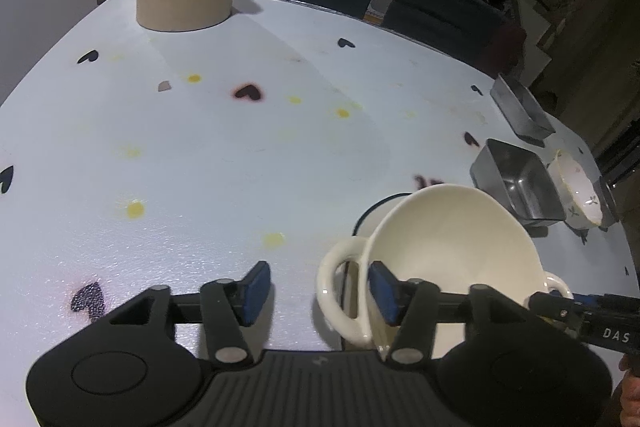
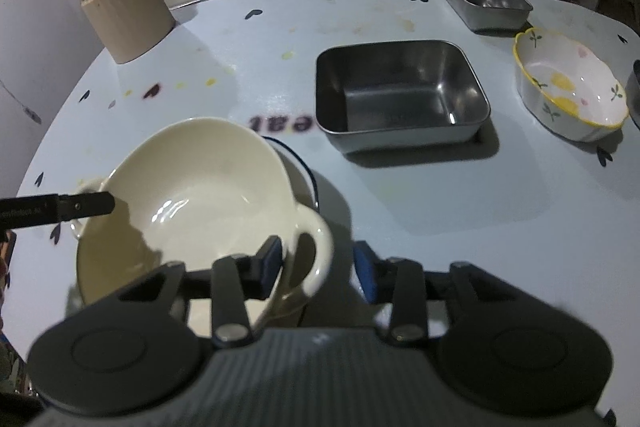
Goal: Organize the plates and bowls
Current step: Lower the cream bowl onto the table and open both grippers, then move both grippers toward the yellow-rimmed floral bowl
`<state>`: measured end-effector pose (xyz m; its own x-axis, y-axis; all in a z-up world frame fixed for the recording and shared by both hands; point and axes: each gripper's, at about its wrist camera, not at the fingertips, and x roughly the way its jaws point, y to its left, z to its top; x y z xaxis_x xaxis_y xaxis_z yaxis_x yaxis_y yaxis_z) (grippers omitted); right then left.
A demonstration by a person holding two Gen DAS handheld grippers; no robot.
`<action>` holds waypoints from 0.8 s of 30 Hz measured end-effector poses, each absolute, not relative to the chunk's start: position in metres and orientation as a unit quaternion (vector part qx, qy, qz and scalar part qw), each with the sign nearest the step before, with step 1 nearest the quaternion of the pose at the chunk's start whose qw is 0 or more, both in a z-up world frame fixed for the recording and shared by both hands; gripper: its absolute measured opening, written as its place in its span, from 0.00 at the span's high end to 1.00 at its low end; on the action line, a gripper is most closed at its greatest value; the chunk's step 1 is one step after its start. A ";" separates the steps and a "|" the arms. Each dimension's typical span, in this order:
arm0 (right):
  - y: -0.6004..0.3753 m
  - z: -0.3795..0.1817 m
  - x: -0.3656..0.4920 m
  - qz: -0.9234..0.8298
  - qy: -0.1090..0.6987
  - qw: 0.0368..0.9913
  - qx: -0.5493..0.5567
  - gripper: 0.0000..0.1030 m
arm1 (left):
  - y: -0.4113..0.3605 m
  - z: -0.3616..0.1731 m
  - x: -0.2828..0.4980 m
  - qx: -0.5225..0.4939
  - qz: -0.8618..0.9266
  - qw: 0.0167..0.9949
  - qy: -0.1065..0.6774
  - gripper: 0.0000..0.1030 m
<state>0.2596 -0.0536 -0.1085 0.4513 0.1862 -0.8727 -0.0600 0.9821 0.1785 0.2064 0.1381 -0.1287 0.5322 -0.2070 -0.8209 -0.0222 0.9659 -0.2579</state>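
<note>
The cream bowl (image 2: 192,203) was seen resting tilted on a blue-rimmed plate (image 2: 308,179) on the worktop (image 2: 440,227). Both claws, left (image 1: 318,293) and right (image 2: 318,263), stood open astride its handles, gripping nothing; a nudged handle could have tipped it off

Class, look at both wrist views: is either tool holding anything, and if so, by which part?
Nothing is gripped. Each tool, left and right, has one handle of the cream bowl between open fingers, pads apparently clear of it.
</note>
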 end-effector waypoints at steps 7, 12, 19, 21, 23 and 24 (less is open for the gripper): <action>-0.057 -0.110 0.259 0.061 0.511 0.855 0.055 0.41 | 0.133 -0.131 0.204 -0.100 -0.067 0.862 0.492 0.16; -0.056 -0.109 0.256 0.079 0.501 0.860 0.055 0.23 | 0.127 -0.124 0.196 -0.090 -0.079 0.865 0.487 0.01; -0.052 -0.105 0.243 0.104 0.477 0.872 0.038 0.00 | 0.122 -0.111 0.185 -0.072 -0.079 0.872 0.478 0.00; -0.054 -0.103 0.238 0.107 0.468 0.877 0.029 0.00 | 0.122 -0.106 0.181 -0.074 -0.077 0.874 0.474 0.00; -0.058 -0.099 0.232 0.105 0.464 0.879 0.028 0.00 | 0.120 -0.099 0.177 -0.074 -0.078 0.878 0.467 0.00; -0.061 -0.097 0.230 0.104 0.460 0.881 0.030 0.00 | 0.118 -0.094 0.175 -0.074 -0.080 0.881 0.461 0.00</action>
